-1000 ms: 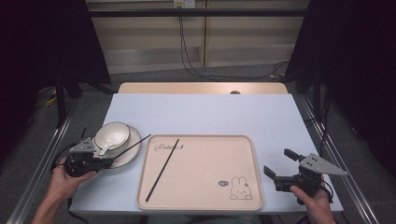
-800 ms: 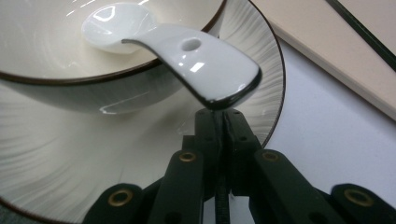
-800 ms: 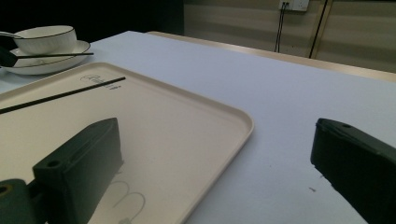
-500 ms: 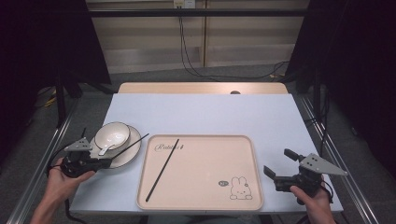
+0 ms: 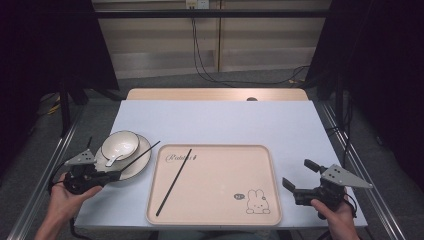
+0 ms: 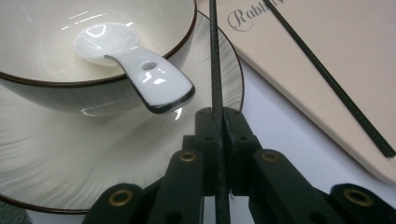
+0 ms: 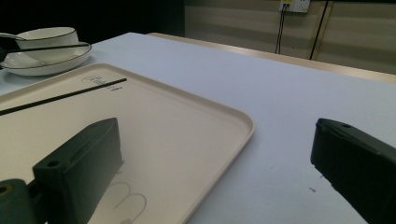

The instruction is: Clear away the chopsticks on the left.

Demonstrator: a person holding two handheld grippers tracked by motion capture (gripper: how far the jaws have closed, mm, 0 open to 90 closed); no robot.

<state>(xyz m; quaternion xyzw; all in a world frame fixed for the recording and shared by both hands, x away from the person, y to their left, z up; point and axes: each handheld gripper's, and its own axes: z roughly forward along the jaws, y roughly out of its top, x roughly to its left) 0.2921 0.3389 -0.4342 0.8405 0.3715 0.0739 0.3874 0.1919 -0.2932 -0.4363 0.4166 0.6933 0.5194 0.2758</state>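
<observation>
Pale table (image 5: 215, 120), black chopstick (image 6: 215, 56) pinched between left gripper (image 6: 218, 114) jaws, right gripper (image 5: 299, 176) jaws wide.

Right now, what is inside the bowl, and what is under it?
Inside the bowl lies a white ceramic spoon, its handle resting over the rim. Under the bowl is a white plate. The bowl covers the middle of the plate, so that part cannot be seen.

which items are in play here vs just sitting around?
In play:
left claw, shut on one chopstick
second chopstick lying on the tray

Idle:
bowl with spoon
plate under the bowl
right claw, open
</observation>
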